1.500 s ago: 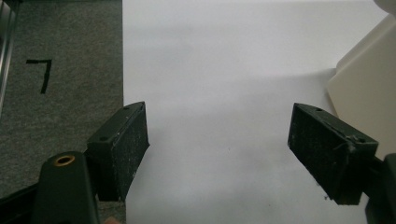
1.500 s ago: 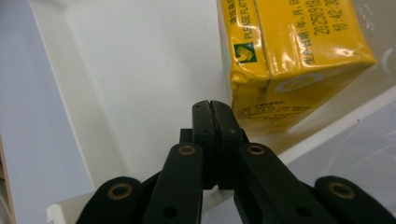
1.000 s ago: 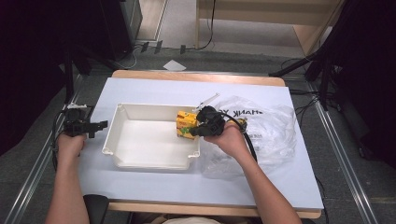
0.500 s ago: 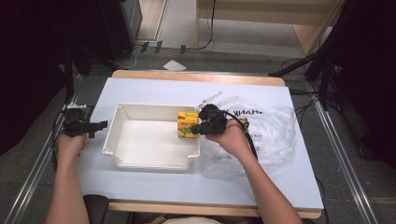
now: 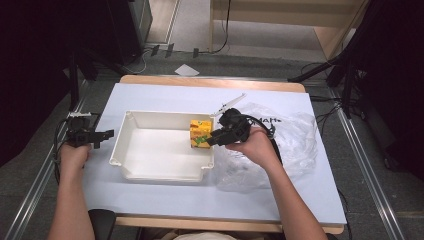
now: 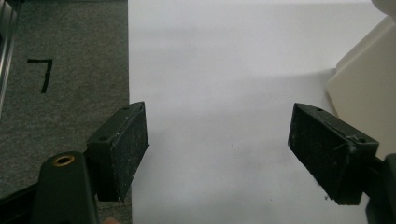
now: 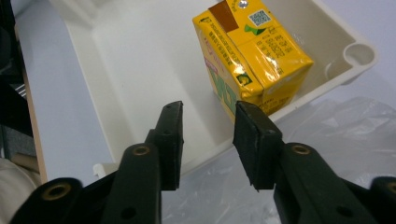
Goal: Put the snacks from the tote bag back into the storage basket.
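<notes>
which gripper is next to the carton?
The right gripper, at the yellow carton in the white tray, jaws open. The left gripper sits outside the tray's left side.

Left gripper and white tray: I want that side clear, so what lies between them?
Nothing: the high view shows bare table between the left gripper and the white tray.

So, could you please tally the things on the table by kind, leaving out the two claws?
Yellow drink carton: 1
White tray: 1
Clear plastic bag: 1
Total: 3
</notes>
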The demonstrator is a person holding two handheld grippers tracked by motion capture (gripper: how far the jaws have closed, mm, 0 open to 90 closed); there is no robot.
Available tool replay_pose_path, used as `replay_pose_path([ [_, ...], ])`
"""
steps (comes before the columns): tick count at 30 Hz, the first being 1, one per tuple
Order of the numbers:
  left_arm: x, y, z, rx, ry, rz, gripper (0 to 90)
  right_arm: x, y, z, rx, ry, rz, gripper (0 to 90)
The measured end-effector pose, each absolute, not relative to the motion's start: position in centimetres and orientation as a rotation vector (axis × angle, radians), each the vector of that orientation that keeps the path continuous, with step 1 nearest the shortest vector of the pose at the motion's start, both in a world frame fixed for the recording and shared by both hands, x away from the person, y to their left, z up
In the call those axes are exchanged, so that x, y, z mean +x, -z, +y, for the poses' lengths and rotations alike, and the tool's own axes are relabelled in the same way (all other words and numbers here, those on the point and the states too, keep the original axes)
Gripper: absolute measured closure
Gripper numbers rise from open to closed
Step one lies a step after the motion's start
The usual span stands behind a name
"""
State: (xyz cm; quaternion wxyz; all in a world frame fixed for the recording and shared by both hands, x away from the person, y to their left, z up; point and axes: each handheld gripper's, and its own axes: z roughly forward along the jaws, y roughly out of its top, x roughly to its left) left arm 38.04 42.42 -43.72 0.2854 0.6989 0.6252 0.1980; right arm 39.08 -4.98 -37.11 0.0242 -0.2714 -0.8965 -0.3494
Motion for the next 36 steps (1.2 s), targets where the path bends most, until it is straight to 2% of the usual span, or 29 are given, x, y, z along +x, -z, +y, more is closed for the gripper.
replay_pose_path([
  [11, 38.0, 43.8, 42.4, 1.872, -0.526, 1.671, 21.3, 39.1, 36.9, -7.4, -0.858, 1.104, -2.748, 51.7],
  [20, 38.1, 43.8, 42.3, 1.875, -0.525, 1.673, 21.3, 39.5, 36.9, -9.3, -0.916, 1.106, -2.751, 46.0],
  [36, 38.0, 43.8, 42.3, 1.878, -0.526, 1.672, 21.3, 41.0, 37.3, -13.5, -1.119, 1.128, -2.751, 42.7],
])
